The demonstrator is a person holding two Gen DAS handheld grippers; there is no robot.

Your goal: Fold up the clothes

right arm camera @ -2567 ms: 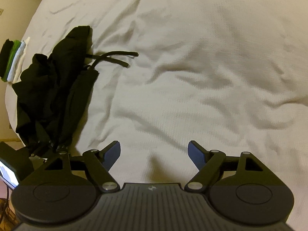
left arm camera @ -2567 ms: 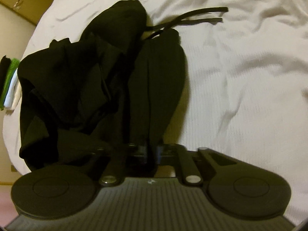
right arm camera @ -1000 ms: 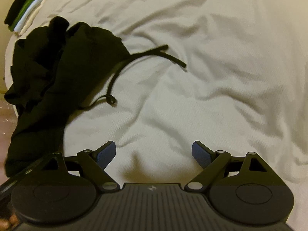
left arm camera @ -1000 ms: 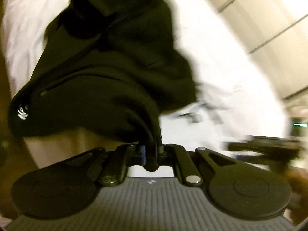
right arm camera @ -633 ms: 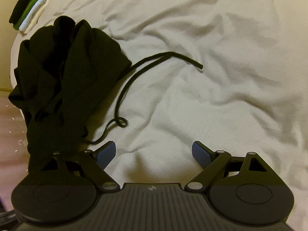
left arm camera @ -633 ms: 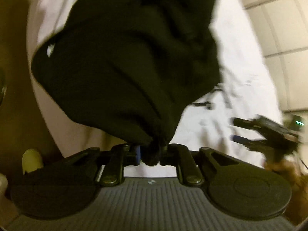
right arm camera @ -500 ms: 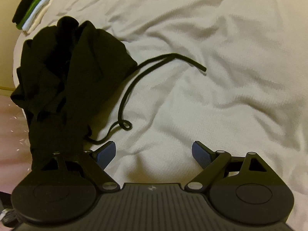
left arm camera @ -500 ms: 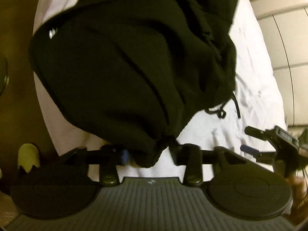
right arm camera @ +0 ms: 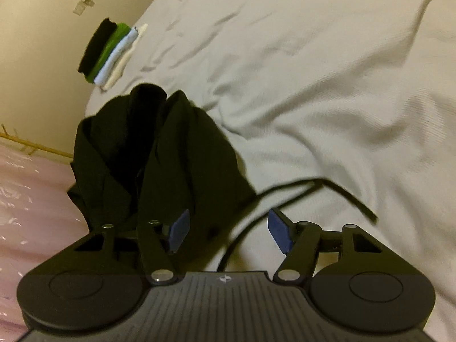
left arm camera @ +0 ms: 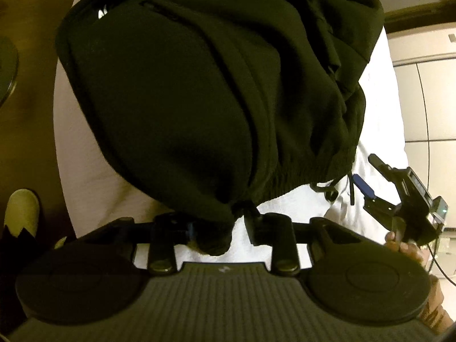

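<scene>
The left claw (left arm camera: 221, 226) has its fingers parted, with the gathered waistband edge of the black garment (left arm camera: 205, 91) bunched between them; the cloth hangs into the gap and touches the left finger, but the jaws are not pressed together on it; from there the garment spreads up toward twelve o'clock and fills most of the left wrist view, draped over the edge of the bed (left arm camera: 85, 171) with its white cover; a thin drawstring (left arm camera: 330, 191) dangles from the waistband at about three o'clock.

The right claw (right arm camera: 228, 229) stands wide apart and holds nothing; its blue pads (right arm camera: 179, 229) frame the near hem of the garment (right arm camera: 171, 156), which lies in a crumpled heap at ten o'clock near the bed's edge; the drawstring (right arm camera: 285, 193) runs out of the heap between the jaws and off toward three o'clock across the wrinkled bed (right arm camera: 327, 85); farther off at eleven o'clock sits a small stack of folded clothes (right arm camera: 111, 52) (black, green, pale blue and white layers), well apart from the heap.
</scene>
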